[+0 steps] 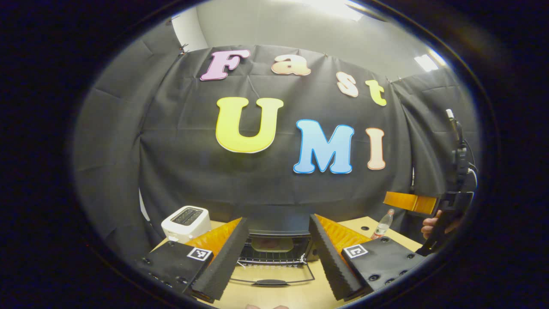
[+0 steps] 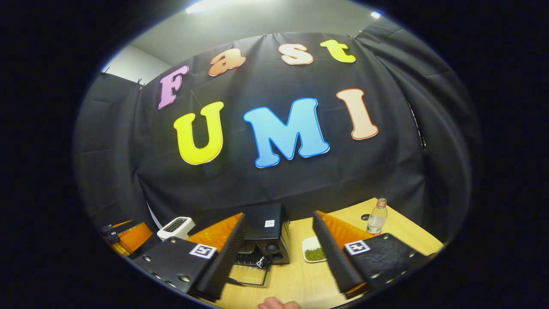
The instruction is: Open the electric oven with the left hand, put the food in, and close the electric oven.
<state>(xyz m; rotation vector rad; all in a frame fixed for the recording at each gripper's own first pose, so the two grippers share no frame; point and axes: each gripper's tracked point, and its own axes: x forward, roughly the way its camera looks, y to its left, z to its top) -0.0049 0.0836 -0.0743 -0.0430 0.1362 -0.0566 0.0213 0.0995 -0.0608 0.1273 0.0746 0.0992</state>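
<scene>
The black electric oven (image 1: pixel 274 223) sits on the wooden table straight ahead of my left gripper (image 1: pixel 278 219). Its glass door (image 1: pixel 270 274) lies folded down, showing the wire rack (image 1: pixel 274 254) inside. My left gripper is open and holds nothing. In the right gripper view the oven (image 2: pixel 268 231) stands left of centre with its door (image 2: pixel 251 274) down. Just right of it is a white dish of green food (image 2: pixel 314 252). My right gripper (image 2: pixel 279 214) is open and empty, above the table. It also appears raised at the right of the left gripper view (image 1: pixel 399 201), held by a hand (image 1: pixel 429 227).
A white toaster (image 1: pixel 186 222) stands left of the oven. A clear plastic bottle (image 1: pixel 381 225) stands at the table's far right, also seen as the bottle (image 2: pixel 377 216) in the right gripper view. The left gripper (image 2: pixel 128 238) shows at the left edge there.
</scene>
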